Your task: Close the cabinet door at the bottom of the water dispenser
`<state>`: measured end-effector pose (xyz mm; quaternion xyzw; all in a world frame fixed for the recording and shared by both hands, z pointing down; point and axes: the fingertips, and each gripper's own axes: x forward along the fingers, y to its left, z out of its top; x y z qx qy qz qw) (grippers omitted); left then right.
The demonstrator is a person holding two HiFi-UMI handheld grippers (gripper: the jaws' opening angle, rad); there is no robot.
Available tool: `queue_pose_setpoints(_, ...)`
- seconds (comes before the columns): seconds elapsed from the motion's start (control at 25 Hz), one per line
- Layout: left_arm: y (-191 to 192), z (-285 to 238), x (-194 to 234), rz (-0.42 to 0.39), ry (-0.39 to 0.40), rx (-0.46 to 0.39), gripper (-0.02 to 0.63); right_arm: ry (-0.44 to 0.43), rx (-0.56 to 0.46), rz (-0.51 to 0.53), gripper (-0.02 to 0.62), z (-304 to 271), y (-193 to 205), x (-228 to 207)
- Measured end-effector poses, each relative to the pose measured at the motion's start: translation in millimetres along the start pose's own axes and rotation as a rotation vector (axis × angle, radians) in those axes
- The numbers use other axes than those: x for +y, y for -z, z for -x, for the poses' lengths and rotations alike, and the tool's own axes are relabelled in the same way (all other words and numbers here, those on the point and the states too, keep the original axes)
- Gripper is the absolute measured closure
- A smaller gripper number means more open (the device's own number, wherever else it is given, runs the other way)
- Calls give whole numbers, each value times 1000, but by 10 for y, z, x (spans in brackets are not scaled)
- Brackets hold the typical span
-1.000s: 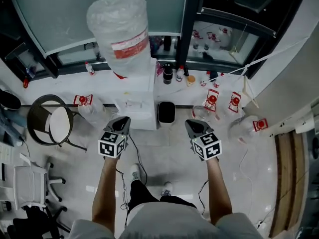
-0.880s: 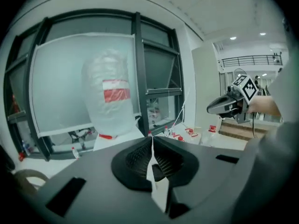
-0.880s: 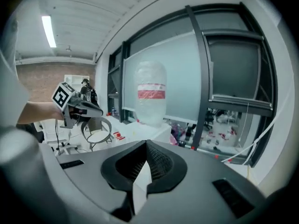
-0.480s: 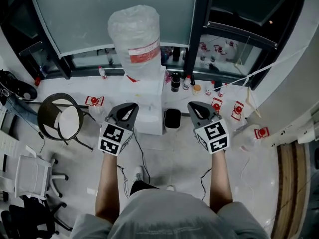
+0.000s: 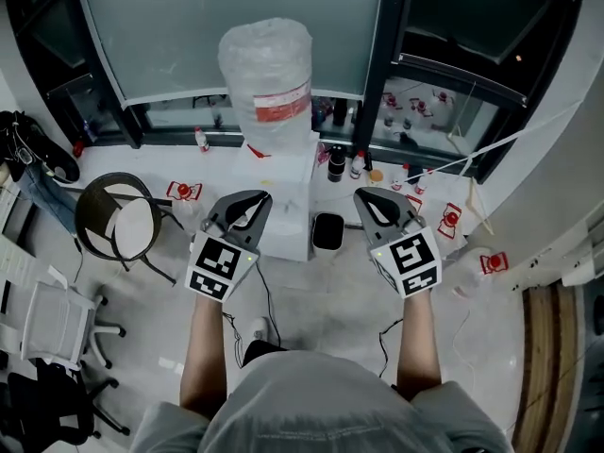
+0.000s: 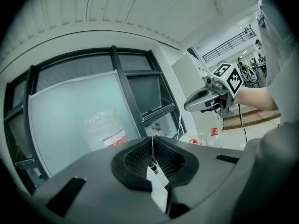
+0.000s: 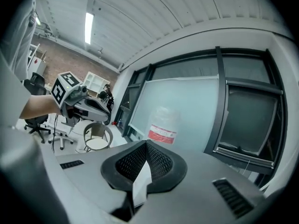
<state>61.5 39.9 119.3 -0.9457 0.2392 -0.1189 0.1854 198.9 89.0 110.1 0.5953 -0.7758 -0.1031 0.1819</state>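
Note:
The white water dispenser (image 5: 288,217) stands against the window with a plastic-wrapped bottle (image 5: 267,74) on top. From above, its bottom cabinet door is hidden. My left gripper (image 5: 251,198) is shut and empty, held in the air just left of the dispenser's front. My right gripper (image 5: 370,198) is shut and empty too, to the right of it, above the black bin (image 5: 327,232). In the left gripper view the shut jaws (image 6: 152,143) point level toward the bottle (image 6: 103,132). In the right gripper view the shut jaws (image 7: 146,146) face the bottle (image 7: 163,125).
A round stool (image 5: 118,225) stands left of the dispenser. Empty jugs with red caps (image 5: 483,260) lie on the floor at the right. Small bottles (image 5: 337,163) line the window sill. An office chair (image 5: 57,333) stands at the lower left, and cables (image 5: 269,305) run across the floor.
Both grippers have risen together and rolled slightly, staying shut. The view has lifted with them, so the dispenser and floor now look lower and farther away.

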Motion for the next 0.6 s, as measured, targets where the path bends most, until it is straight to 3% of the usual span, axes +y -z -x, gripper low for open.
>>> queue_pose_setpoints(0.6,-86,211,148,-24,-68,-53,577,-37,-70,32,568,-5,-221,203)
